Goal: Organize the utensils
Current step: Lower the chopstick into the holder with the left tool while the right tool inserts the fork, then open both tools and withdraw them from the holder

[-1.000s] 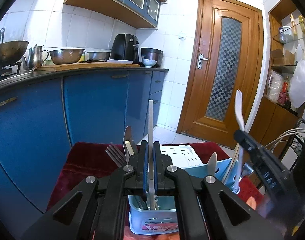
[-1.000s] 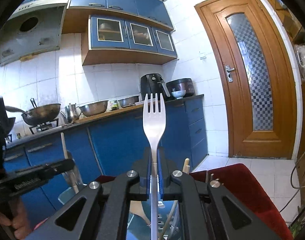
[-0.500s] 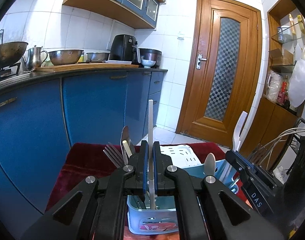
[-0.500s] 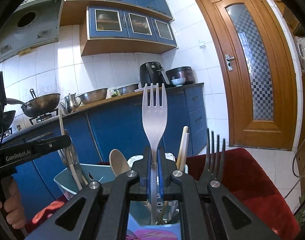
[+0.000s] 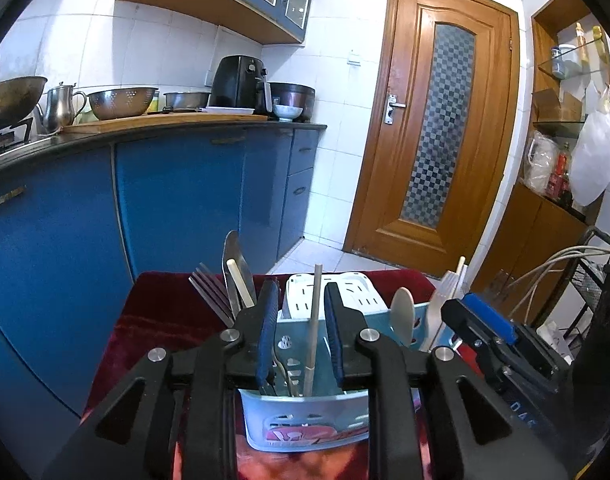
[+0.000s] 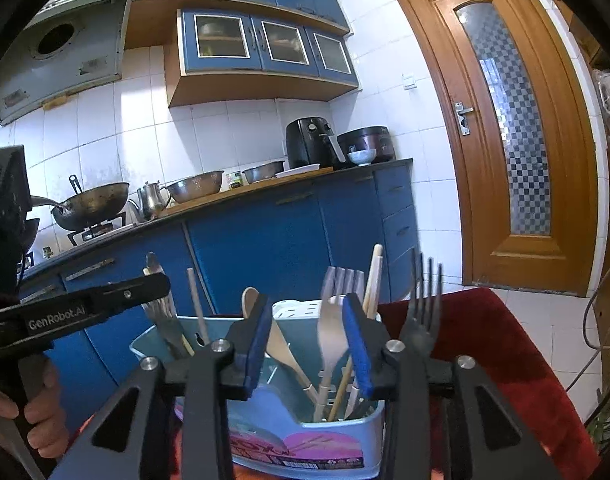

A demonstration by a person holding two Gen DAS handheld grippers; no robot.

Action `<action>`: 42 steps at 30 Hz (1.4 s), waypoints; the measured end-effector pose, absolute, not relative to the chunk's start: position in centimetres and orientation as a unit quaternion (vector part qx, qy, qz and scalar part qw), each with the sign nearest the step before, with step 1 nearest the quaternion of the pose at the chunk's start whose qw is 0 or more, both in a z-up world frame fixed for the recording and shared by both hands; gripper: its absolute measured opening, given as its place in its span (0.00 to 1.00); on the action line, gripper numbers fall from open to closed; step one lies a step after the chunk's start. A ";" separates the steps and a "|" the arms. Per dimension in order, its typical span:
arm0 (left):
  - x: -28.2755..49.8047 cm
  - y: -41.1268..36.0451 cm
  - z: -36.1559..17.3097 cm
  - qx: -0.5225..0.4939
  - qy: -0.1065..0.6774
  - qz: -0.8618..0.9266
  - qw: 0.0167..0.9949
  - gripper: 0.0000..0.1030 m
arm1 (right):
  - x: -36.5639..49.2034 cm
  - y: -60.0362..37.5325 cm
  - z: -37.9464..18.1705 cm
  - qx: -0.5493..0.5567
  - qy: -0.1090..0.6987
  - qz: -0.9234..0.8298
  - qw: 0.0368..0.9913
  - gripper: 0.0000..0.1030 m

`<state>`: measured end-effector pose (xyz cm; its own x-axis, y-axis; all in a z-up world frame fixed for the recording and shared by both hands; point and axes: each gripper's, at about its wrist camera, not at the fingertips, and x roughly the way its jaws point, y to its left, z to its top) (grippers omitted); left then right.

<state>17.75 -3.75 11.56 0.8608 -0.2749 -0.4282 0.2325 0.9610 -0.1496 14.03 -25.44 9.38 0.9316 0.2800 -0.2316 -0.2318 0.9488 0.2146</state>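
Note:
A light blue utensil holder (image 5: pixel 305 420) stands on a red cloth (image 5: pixel 157 320), filled with forks, spoons and chopsticks. My left gripper (image 5: pixel 301 292) hovers over its near end and its jaws are opening. A thin wooden chopstick (image 5: pixel 313 320) stands loose between the pads, resting in the holder. My right gripper (image 6: pixel 307 300) is above the other end of the holder (image 6: pixel 305 440) with its jaws opening too. A white plastic fork (image 6: pixel 333 332), blurred, sits free between the pads, close to the right one, with its handle down in the holder.
Metal forks (image 5: pixel 209 288), a knife (image 5: pixel 233 256) and a wooden spoon (image 5: pixel 403 312) stick up from the holder, as does a dark fork (image 6: pixel 423 312). Blue cabinets (image 5: pixel 165 208) with cookware stand behind. A wooden door (image 5: pixel 437 140) and cables (image 5: pixel 565 264) are to the right.
Both grippers went from shut to parted. The chopstick slid down into the holder, and the white fork dropped from high between the right pads into the holder. The right gripper came lower.

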 end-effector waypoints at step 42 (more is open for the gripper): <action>7.2 -2.1 3.9 -0.034 0.311 -0.094 0.945 0.38 | 1.8 -25.3 6.4 0.077 0.230 0.095 0.965 0.65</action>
<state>7.22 -2.07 3.92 0.7883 -0.1987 -0.5824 0.1566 0.9800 -0.1224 1.82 -25.29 6.43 0.8759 0.2197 -0.4295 -0.1484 0.9698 0.1934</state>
